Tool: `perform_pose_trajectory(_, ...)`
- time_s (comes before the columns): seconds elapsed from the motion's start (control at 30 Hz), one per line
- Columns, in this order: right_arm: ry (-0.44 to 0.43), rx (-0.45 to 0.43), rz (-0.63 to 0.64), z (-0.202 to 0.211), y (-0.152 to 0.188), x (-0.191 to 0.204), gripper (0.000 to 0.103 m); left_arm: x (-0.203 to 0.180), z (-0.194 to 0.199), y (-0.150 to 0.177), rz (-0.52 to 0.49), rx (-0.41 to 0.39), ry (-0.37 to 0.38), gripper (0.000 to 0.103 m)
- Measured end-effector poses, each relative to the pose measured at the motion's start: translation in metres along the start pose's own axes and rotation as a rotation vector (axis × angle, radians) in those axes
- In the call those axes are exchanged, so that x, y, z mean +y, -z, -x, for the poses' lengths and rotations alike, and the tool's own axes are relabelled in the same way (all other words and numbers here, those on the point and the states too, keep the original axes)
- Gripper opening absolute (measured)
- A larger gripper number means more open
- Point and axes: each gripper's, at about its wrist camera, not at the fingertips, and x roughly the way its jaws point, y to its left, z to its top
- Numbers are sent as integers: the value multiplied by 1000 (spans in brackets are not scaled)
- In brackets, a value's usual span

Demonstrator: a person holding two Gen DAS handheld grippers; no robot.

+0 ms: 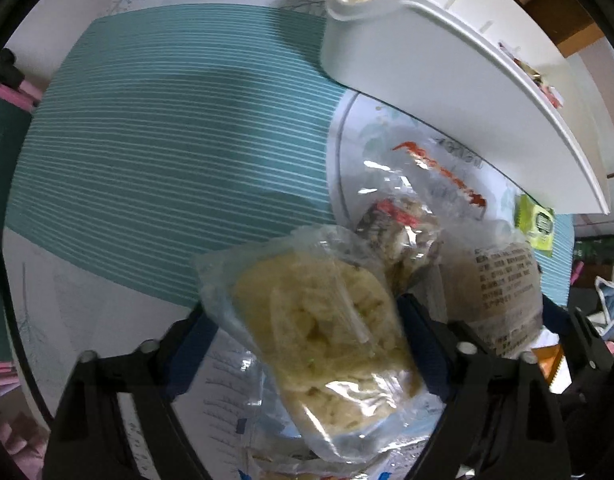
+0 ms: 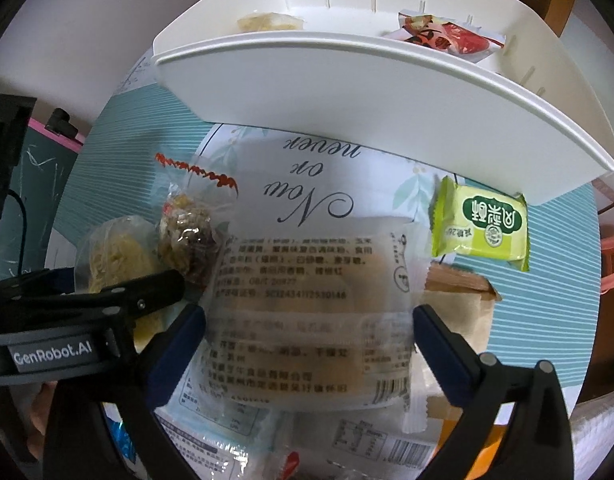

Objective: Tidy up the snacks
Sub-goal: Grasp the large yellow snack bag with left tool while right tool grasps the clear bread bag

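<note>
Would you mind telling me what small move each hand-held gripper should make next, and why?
Probably lift both packets toward the white bin. The left hand-held gripper appears closed on a clear packet of pale yellow snack, and the right hand-held gripper straddles a printed packet, though contact is unclear. The bin already holds a similar yellow packet at its left end.

A clear plastic packet of pale yellow crisps is tilted between the left gripper's fingers, and a frosted white packet with black print sits between the right gripper's fingers. Between them lies a clear bag of brown nutty snack with a red serrated edge. Farther off, a green wrapped pastry lies just beside a white plastic tray that holds a pale yellow packet at its left and a red wrapped snack at its right.
</note>
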Motion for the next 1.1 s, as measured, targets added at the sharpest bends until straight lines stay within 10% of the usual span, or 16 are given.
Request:
perform_pose_trajectory(0.27,-21,-35,0,14,8,-12,75,-5,13,-2,-53,-44,-25,53)
perform_pose_trajectory(1.1,-87,-292,-79,139,14,-21,74,-46,148,10,-206,-338,-21,53)
